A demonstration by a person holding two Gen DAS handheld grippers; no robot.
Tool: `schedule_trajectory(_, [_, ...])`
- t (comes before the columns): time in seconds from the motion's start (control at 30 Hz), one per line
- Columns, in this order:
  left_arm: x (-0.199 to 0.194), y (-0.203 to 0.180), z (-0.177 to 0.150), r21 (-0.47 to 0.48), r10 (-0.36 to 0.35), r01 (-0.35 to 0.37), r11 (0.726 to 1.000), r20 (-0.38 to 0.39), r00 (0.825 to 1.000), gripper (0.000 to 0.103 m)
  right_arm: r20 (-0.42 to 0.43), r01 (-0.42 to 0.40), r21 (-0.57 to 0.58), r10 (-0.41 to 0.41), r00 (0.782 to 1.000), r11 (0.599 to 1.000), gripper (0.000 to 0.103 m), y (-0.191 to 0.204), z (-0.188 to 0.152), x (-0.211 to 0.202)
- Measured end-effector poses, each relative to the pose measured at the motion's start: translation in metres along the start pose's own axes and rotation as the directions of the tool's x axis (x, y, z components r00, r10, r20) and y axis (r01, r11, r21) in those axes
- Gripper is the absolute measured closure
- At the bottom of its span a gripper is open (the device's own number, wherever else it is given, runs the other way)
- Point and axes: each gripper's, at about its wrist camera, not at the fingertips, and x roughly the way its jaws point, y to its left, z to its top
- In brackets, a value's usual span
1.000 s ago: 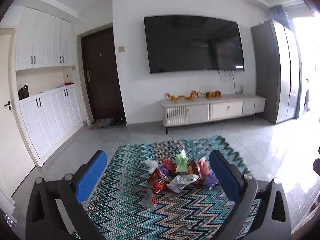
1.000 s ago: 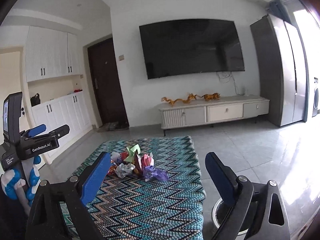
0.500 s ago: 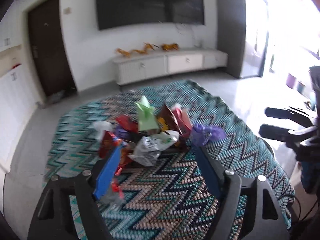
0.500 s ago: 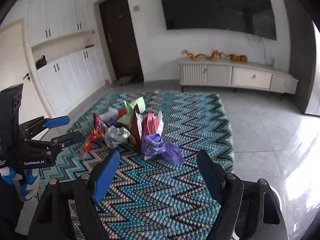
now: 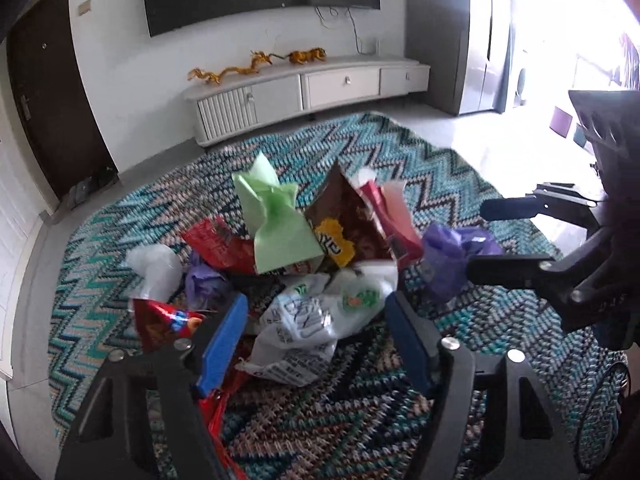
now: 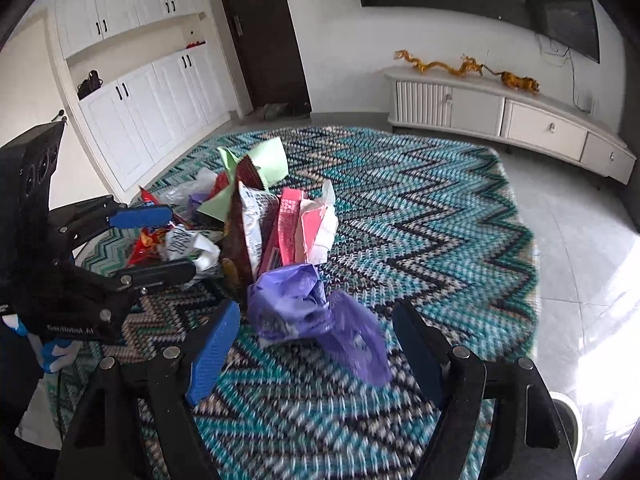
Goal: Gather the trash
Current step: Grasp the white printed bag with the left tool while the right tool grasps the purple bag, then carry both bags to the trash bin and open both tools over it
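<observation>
Jaws parted on both grippers, two handheld tools angle down toward a heap of litter on a zigzag rug (image 5: pixel 460 184) in a living room. The left gripper (image 5: pixel 316 320) is closing, its blue fingers either side of a crumpled white printed bag (image 5: pixel 308 316), though the pads do not yet look to press on it. The right gripper (image 6: pixel 316 332) holds its fingers apart around a purple plastic bag (image 6: pixel 304 308) at the near edge of the pile, not touching it.

Behind those two bags stand a green paper bag (image 5: pixel 276 228), a brown snack packet (image 5: pixel 340 220), a pink packet (image 6: pixel 290 224) and red wrappers (image 5: pixel 216 244), all leaning on one another. What looks like a bin rim (image 6: pixel 566 404) peeks in at the lower right of the right-hand view, off the rug.

The risks look plain enough. Thin film can slide out of a pinch that catches only a loose fold. Pulling the white bag from under the upright packets could topple them and scatter the heap. Both tools work close together, so the fingers may knock each other. A red wrapper (image 5: pixel 168 320) beside the left finger could get caught along with the bag.
</observation>
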Motion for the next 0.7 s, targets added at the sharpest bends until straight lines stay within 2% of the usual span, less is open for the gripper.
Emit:
schedule_trajectory(0.1, [0.013,0.002,-0.006,-0.013,-0.006,0.006,1.0,-0.027,1.0,0.047,-0.019,0.003,0.001,-0.003,1.0,1.0,0.026,-0.001,0.0,0.015])
schedule_trajectory(0.17, [0.017,0.005,-0.01,-0.032,-0.015,0.014,0.999,-0.037,0.999,0.055,-0.029,-0.015,0.013,0.015,0.999,1.0,0.035,-0.003,-0.002,0.021])
schedule_trajectory(0.2, [0.016,0.006,-0.011,-0.043,-0.019,0.017,0.999,-0.034,0.999,0.055,-0.033,-0.036,0.022,0.037,0.999,0.999,0.047,-0.004,-0.004,0.022])
schedule_trajectory(0.23, [0.015,0.007,-0.012,-0.049,-0.022,0.02,0.999,-0.031,0.999,0.057,-0.034,-0.046,0.025,0.047,0.998,0.999,0.055,-0.004,-0.003,0.024])
schedule_trajectory(0.3, [0.01,0.008,-0.013,-0.063,-0.032,0.031,0.998,-0.023,0.999,0.059,-0.025,-0.063,0.032,0.064,0.998,0.998,0.059,-0.004,-0.006,0.022])
schedule_trajectory(0.47, [-0.009,-0.002,-0.017,-0.074,-0.03,0.03,0.997,0.001,1.0,0.06,0.022,-0.072,0.052,0.07,0.997,0.996,0.062,0.002,-0.016,-0.003])
schedule_trajectory(0.7, [-0.053,-0.016,-0.025,-0.102,-0.044,0.05,0.994,0.06,0.997,0.061,0.099,-0.108,0.082,0.1,0.99,0.991,0.062,0.019,-0.038,-0.063])
